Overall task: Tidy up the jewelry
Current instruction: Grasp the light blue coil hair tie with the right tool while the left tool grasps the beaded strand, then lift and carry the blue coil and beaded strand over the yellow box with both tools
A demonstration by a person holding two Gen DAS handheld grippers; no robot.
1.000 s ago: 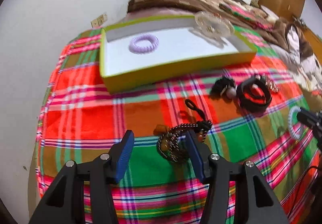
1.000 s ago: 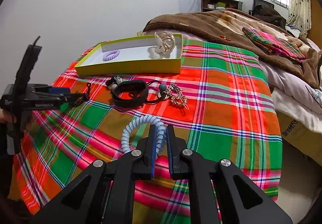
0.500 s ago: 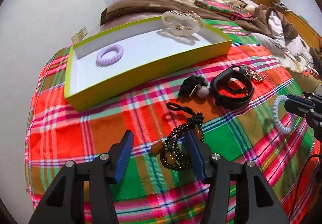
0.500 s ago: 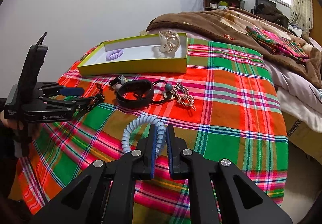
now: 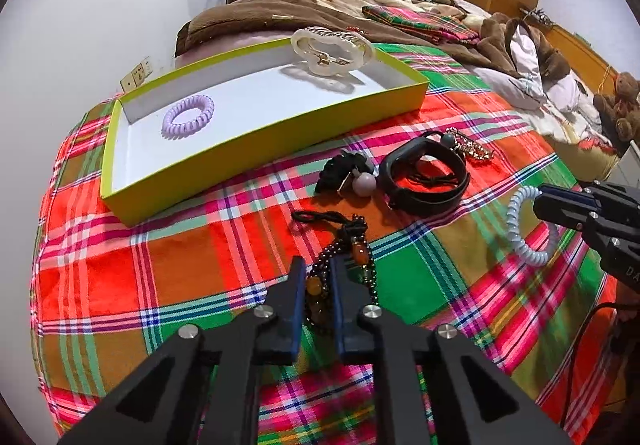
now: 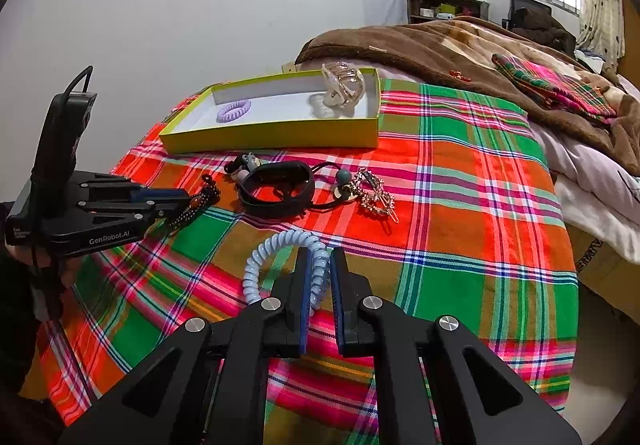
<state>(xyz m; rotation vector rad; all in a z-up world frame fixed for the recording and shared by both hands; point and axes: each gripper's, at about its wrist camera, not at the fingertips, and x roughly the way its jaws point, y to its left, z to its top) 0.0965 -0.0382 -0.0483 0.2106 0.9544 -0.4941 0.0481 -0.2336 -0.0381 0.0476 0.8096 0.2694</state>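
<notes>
A bed with a plaid cloth (image 5: 224, 245) in red, green and orange fills most of both views, with a brown blanket (image 5: 304, 11) heaped across the upper middle of the left wrist frame. On the cloth, in the upper left of that frame, lies a shallow yellow-green box (image 5: 280, 133) with a white floor. Inside it, a clear claw clip (image 5: 332, 47) stands at the far right end and a lilac coil hair tie (image 5: 188, 117) lies near the left end.

Right of centre on the cloth sits a black band (image 5: 424, 181), with a black hair clip (image 5: 342, 169) and its pale ball just to its left, and a rhinestone clip (image 5: 472, 145) touching its upper right side.

The right tongs (image 6: 320, 277), at the lower middle of the right wrist frame, are narrow and pinch a pale blue coil hair tie (image 6: 276, 249) that loops up to their left.

The left tongs (image 5: 316, 289), at the lower middle of their own frame, have closed narrow on a dark beaded bracelet (image 5: 352, 249), whose black cord trails toward frame centre.
</notes>
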